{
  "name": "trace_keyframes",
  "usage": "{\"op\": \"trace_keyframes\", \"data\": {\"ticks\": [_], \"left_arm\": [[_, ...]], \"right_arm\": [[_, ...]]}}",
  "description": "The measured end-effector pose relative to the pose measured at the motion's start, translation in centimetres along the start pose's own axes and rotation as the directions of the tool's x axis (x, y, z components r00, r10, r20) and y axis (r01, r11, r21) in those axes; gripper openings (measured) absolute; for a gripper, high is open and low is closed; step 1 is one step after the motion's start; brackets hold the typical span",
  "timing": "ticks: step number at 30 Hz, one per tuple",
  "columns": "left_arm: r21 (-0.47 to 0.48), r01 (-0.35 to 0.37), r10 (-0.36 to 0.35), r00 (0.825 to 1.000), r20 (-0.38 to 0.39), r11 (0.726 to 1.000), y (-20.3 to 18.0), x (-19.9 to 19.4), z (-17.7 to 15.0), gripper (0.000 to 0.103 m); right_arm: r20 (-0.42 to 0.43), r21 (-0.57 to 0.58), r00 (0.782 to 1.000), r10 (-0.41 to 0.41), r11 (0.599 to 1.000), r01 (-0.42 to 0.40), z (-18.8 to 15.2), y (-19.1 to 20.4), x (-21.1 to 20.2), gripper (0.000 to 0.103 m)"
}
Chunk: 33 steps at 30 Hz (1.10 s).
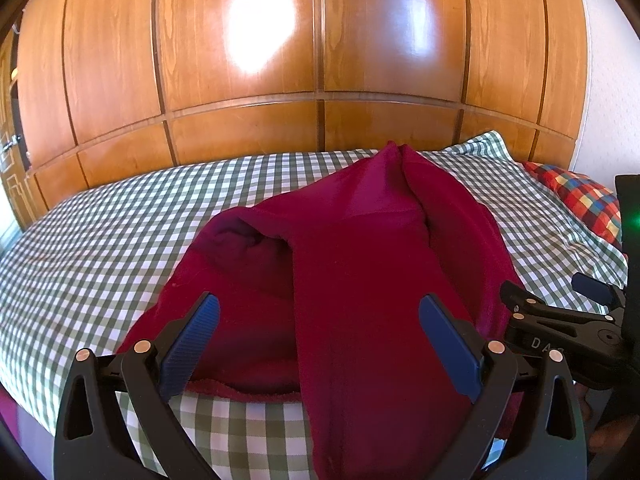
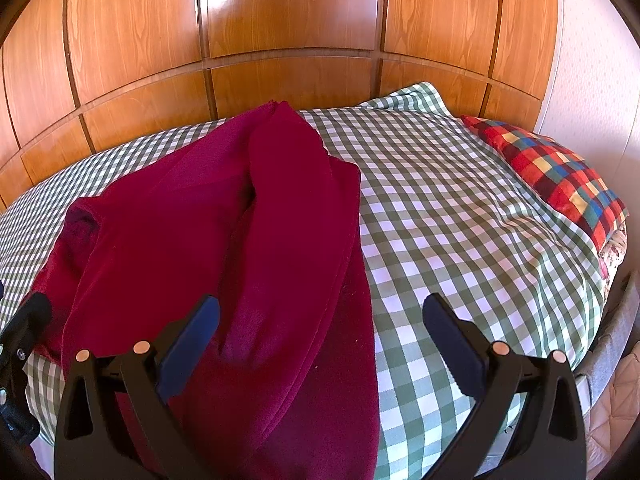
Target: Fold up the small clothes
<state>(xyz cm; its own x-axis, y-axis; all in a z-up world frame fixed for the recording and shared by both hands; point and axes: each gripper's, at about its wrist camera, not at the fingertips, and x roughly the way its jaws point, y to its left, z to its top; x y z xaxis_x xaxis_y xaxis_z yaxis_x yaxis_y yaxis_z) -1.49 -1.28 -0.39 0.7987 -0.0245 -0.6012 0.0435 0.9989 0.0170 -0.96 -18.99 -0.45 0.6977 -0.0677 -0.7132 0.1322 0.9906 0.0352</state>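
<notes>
Left gripper point(image 1: 320, 340) and right gripper point(image 2: 320, 340) — both spread apart — hover above the crumpled red garment point(image 2: 224, 248) on the checked bedsheet point(image 2: 460, 220).

The left tool point(image 1: 319, 340) has two black plastic arms with long cut-out slots, each ending in a blue ribbed pad point(image 1: 192, 344). Round copper-coloured rivets point(image 1: 142, 346) sit at the joints, two on each arm. The right tool point(image 2: 320, 344) is built the same: black slotted arms, dark blue pads point(image 2: 188, 350), copper rivets point(image 2: 500, 347). Seen from the left wrist, the right tool's black body carries raised pale letters, partly readable as "DA", and smaller rivets near its tip. A bit of skin shows at the lower right edge there.
</notes>
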Motion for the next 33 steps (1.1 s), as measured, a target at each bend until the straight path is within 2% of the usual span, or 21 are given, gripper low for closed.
{"op": "trace_keyframes", "data": {"ticks": [33], "left_arm": [[0.03,0.015,-0.015,1.0,0.002,0.999,-0.31,-0.66,-0.53,0.099]], "right_arm": [[-0.004,-0.015,1.0,0.003,1.0,-0.003,-0.37,0.43,0.01,0.101]]}}
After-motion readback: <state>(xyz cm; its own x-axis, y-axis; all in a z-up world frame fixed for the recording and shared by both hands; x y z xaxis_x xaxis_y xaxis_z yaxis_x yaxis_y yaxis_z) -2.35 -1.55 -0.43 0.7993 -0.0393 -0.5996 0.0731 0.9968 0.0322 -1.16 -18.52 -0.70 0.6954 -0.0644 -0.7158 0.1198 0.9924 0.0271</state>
